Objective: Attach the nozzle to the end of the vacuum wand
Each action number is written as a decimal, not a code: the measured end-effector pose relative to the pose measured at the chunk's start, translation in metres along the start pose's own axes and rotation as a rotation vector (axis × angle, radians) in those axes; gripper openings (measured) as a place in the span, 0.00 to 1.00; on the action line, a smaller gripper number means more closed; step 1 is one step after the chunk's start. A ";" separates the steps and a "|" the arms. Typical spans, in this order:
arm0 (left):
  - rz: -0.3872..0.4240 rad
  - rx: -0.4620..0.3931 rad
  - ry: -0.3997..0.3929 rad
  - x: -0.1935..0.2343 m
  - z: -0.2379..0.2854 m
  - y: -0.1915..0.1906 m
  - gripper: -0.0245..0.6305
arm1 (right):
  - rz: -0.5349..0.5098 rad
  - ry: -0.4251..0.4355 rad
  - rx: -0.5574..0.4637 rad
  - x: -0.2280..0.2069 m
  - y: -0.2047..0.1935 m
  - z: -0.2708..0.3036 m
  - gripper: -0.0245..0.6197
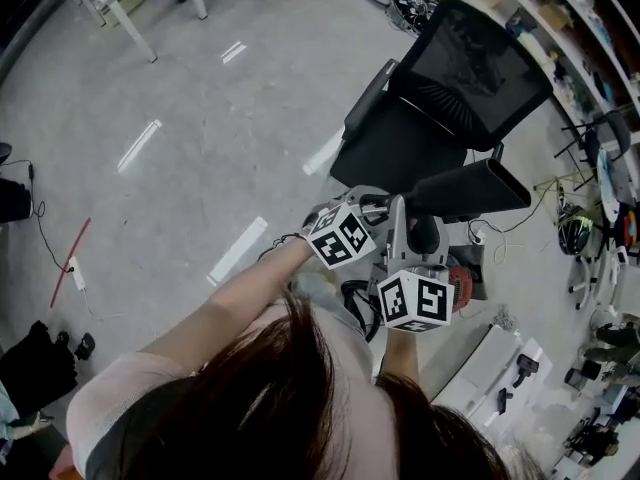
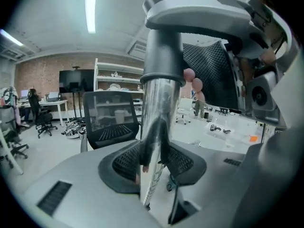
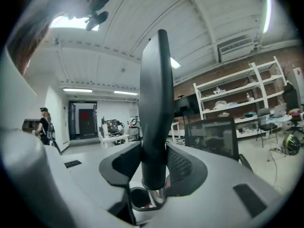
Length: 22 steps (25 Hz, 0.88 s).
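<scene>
The left tool [image 2: 153,161] is clamping the polished vacuum wand [image 2: 159,113] on its bare tube. The tube is stiff and likely slippery, so a firm hold close to the joint is advised. The right tool [image 3: 153,161] is gripping the black nozzle [image 3: 156,94] low at its collar, a metal tube end showing at its mouth — rigid, probably light plastic. An office chair [image 1: 440,98] is standing just beyond — crowding the nozzle's far end.

no text, brand or number is legible. marker cubes [image 1: 340,236] carry only black-and-white square patterns; a red sign [image 3: 86,114] on a far door [image 3: 79,125] is unreadable.
</scene>
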<state>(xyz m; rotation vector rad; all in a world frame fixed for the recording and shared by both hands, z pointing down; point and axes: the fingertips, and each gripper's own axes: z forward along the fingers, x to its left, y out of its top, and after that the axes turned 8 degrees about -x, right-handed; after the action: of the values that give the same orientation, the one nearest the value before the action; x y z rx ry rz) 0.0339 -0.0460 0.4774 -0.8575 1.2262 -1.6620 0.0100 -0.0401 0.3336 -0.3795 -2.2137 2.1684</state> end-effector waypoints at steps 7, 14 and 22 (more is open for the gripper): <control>-0.006 -0.008 -0.016 0.000 0.000 -0.003 0.28 | -0.013 0.033 0.071 0.002 -0.008 -0.001 0.31; -0.008 -0.018 -0.077 -0.005 -0.003 0.002 0.28 | 0.074 0.393 0.232 0.008 0.004 -0.003 0.31; 0.000 -0.014 -0.025 0.002 -0.008 0.005 0.28 | 0.026 0.194 0.128 0.010 0.009 -0.001 0.30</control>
<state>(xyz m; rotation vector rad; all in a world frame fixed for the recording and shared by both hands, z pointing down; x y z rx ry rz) 0.0273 -0.0458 0.4702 -0.8849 1.2216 -1.6399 0.0020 -0.0374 0.3229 -0.5894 -1.9695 2.1671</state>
